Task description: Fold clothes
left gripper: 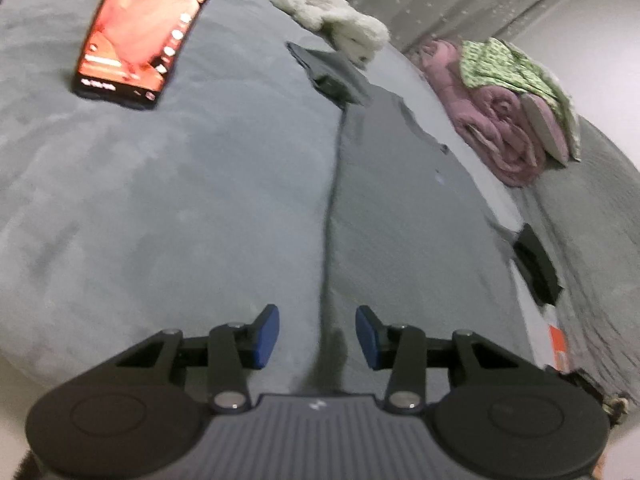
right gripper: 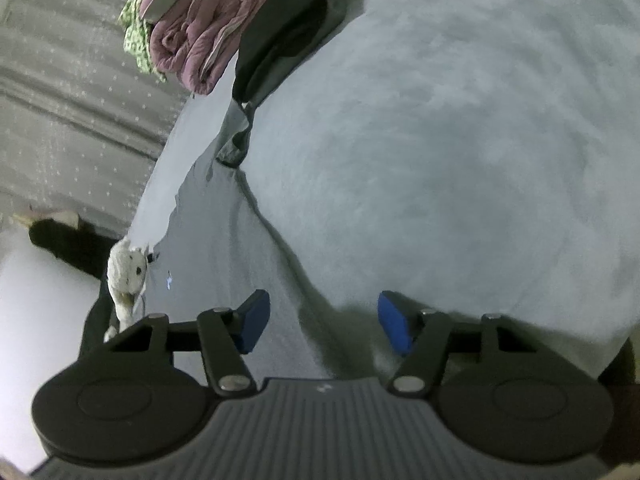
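Observation:
A grey garment [left gripper: 400,200] lies spread flat on a lighter grey fleece blanket [left gripper: 160,200]. Its long left edge runs down toward my left gripper [left gripper: 317,334]. That gripper hovers low over the edge with its blue pads apart, and nothing is pressed between them. In the right wrist view the same garment [right gripper: 224,248] shows as a darker grey strip beside the blanket [right gripper: 440,160]. My right gripper [right gripper: 324,320] stands open over the garment's border, its pads wide apart and holding nothing.
A phone [left gripper: 140,28] with a lit screen lies at the far left. Behind the garment sit a white fluffy item [left gripper: 332,16] and a folded dark cloth [left gripper: 328,72]. A pink quilt [left gripper: 500,128] under green patterned fabric [left gripper: 512,64] sits at the right, with black clothing [right gripper: 280,40] beside it.

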A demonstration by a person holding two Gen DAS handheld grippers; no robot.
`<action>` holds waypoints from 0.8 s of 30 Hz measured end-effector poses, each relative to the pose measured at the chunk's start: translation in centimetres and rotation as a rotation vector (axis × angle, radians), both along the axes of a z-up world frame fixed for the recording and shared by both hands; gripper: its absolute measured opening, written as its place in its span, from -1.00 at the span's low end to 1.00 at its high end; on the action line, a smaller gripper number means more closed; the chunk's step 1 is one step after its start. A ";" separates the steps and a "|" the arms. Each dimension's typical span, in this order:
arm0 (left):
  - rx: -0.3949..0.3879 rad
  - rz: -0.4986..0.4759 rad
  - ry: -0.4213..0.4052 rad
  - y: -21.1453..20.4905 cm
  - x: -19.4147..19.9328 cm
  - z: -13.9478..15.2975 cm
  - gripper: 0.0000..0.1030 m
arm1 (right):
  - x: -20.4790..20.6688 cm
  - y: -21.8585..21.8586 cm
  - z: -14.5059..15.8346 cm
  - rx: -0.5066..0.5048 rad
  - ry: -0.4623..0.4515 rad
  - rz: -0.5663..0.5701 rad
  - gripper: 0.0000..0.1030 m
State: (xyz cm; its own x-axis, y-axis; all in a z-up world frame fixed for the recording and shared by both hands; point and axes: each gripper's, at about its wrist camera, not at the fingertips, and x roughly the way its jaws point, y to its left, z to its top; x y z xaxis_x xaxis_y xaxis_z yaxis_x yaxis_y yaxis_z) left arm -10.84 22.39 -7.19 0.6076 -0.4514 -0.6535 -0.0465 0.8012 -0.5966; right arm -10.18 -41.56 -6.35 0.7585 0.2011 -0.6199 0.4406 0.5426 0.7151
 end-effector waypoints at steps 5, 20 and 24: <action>0.018 -0.053 -0.002 -1.0 0.0 -0.1 -0.19 | 0.3 0.3 0.0 -0.025 0.004 0.070 0.13; 0.312 -0.034 -0.086 -4.9 -2.6 1.9 -0.92 | 0.1 3.1 1.0 -0.254 0.014 0.270 -0.90; 0.298 -0.024 -0.101 -4.3 -3.9 3.1 -0.92 | -0.8 2.4 2.2 -0.251 0.008 0.293 -0.91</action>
State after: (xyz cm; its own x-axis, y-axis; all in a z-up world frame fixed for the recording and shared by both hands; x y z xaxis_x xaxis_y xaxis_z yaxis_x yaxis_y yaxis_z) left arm -14.70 18.05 -4.09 0.6677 -0.2641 -0.6960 0.0220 0.9416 -0.3361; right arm -10.93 -39.14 -4.16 0.6863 0.2495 -0.6831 0.2459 0.8043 0.5409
